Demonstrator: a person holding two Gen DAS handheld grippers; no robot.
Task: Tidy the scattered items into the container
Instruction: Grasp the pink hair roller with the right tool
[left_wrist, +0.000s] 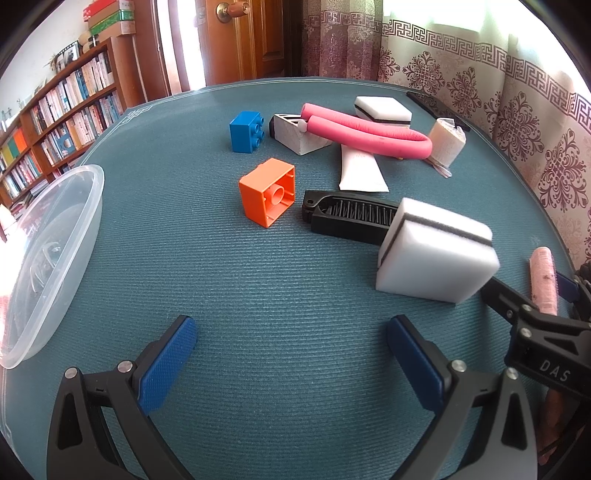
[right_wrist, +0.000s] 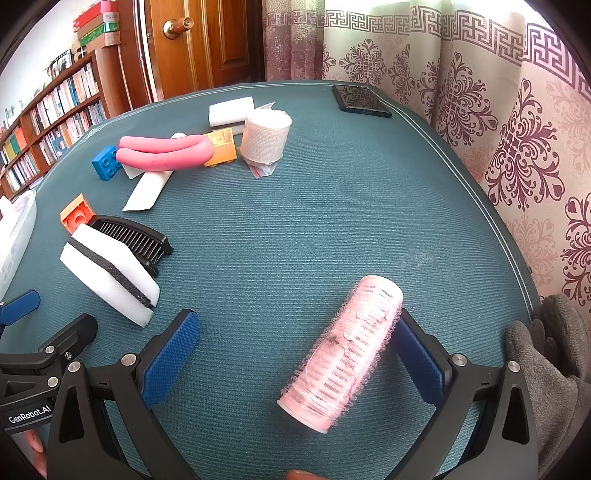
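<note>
The right gripper (right_wrist: 295, 354) has its blue fingers (right_wrist: 171, 354) spread wide, released, low over the teal bench (right_wrist: 332, 221). A pink hair roller (right_wrist: 343, 354) lies tilted on the cloth between them, well clear of the left pad and right up against the right pad at 3 o'clock; whether it touches that pad cannot be told. Out at 10 o'clock in this view a white sponge with a dark stripe (right_wrist: 110, 284) rests on a black comb (right_wrist: 133, 236), with an orange block (right_wrist: 75, 216) just behind. At 11 o'clock lie a bent pink foam tube (right_wrist: 166, 153), a blue block (right_wrist: 105, 162), a yellow block (right_wrist: 221, 147) and a roll of white gauze (right_wrist: 264, 138). A dark phone (right_wrist: 360, 99) sits at 12 o'clock near the curtain (right_wrist: 498, 129).

The left gripper (left_wrist: 291, 354) likewise stands spread and empty, its fingers (left_wrist: 166, 363) over bare cloth. At 2 o'clock the striped sponge (left_wrist: 434, 251) leans on the comb (left_wrist: 347, 218); the orange block (left_wrist: 267, 192) lies on its side at 12 o'clock. The clear plastic container (left_wrist: 48, 258) sits tilted at 9 o'clock by the bench edge, nothing visible inside it. The roller (left_wrist: 543, 280) shows at 3 o'clock beside the right gripper's frame.
</note>
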